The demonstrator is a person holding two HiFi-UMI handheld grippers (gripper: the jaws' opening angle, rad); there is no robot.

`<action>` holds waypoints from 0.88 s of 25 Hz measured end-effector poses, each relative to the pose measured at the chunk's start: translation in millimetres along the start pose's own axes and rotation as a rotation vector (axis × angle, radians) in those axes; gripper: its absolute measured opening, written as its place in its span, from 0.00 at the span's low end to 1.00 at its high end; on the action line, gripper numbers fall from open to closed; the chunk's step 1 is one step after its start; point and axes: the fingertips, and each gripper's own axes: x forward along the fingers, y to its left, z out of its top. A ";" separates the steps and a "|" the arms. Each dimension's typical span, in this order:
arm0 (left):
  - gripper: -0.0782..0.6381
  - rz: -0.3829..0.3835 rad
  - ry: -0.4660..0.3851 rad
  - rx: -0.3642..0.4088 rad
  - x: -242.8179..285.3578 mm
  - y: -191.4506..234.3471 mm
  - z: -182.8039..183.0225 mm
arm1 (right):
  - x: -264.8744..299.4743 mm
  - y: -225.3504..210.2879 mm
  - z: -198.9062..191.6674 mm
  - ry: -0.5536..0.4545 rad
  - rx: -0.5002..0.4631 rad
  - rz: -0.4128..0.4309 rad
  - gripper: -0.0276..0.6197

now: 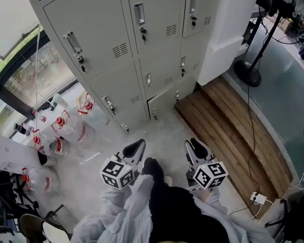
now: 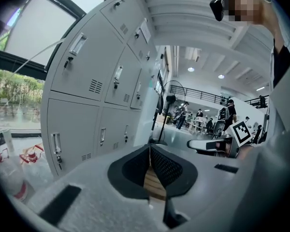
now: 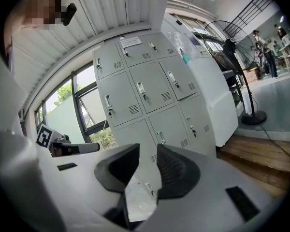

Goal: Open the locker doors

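At the bottom centre, the left gripper (image 1: pixel 135 147) is clenched on nothing and the right gripper (image 1: pixel 196 145) stands released, both apart from the grey lockers (image 1: pixel 142 49) above.

Low in the head view, the left gripper (image 1: pixel 137 147) has its jaws together; beside it, the right gripper (image 1: pixel 195 146) holds its jaws apart, empty.
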 end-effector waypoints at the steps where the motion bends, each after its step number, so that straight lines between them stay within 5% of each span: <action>1: 0.12 0.004 0.002 -0.003 -0.7 0.8 -1.4 | 1.2 1.0 -1.2 0.001 0.001 0.003 0.19; 13: 0.12 0.072 -0.003 -0.052 -2.7 31.2 -3.4 | 33.6 0.9 -6.6 0.054 0.007 0.036 0.19; 22: 0.12 0.193 -0.018 -0.111 -26.2 83.1 -7.9 | 102.6 37.8 -16.6 0.158 -0.032 0.173 0.19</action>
